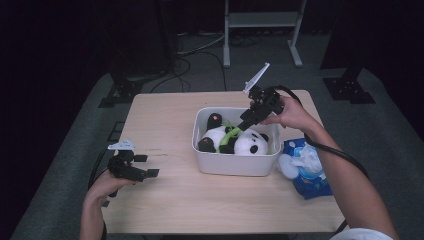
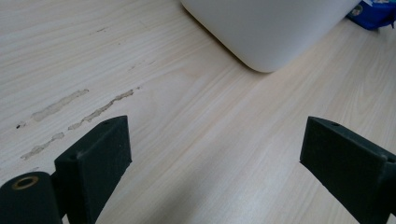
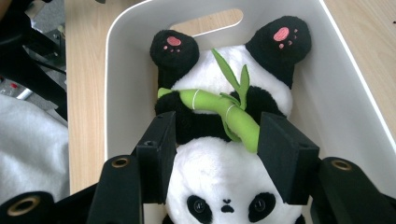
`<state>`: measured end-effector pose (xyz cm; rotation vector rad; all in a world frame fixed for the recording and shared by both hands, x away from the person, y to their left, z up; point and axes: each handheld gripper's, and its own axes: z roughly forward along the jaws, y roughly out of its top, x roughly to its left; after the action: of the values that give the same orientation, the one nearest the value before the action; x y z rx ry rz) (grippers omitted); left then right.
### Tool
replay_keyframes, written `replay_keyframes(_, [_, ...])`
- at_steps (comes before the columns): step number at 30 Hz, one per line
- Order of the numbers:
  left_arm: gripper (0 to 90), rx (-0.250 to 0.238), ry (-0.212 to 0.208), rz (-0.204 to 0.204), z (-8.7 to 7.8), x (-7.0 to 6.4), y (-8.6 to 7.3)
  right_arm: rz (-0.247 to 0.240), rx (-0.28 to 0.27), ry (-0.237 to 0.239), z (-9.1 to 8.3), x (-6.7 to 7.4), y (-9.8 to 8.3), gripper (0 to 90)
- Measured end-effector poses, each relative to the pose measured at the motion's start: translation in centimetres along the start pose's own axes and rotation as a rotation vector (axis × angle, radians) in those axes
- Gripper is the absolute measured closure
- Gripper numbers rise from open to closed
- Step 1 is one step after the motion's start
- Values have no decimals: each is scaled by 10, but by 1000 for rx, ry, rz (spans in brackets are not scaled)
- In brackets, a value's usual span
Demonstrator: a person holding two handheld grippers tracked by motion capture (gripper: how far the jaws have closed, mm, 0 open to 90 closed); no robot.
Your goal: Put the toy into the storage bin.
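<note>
A plush panda [image 1: 246, 143] lies on its back inside a white bin [image 1: 235, 165] at the middle of the table, with a green bamboo stalk [image 1: 229, 134] across its chest. My right gripper [image 1: 246, 121] hovers over the bin's far right side, tilted down at the toy. In the right gripper view the panda [image 3: 219, 172] fills the bin [image 3: 126, 70]; the right gripper [image 3: 217, 128] stands open, jaws to either side of the bamboo [image 3: 210, 100], not pressing on it. My left gripper [image 1: 146, 165] rests open over bare wood at the table's left, and its view shows the left gripper [image 2: 217, 135] with nothing between the jaws.
A blue packet with white tissue [image 1: 310, 170] lies right of the bin, near the table's right edge; its corner [image 2: 373, 11] peeks past the bin [image 2: 271, 28]. Old glue streaks [image 2: 93, 109] mark the wood. A metal stand [image 1: 260, 20] is on the floor behind.
</note>
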<state>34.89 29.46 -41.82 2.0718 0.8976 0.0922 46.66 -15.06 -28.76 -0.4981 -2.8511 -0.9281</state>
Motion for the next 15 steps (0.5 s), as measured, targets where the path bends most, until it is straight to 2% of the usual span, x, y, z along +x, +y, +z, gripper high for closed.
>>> replay_keyframes(15, [76, 7, 3, 0, 1, -3, -1, 9, -22, -13, -14, 5, -9, 449])
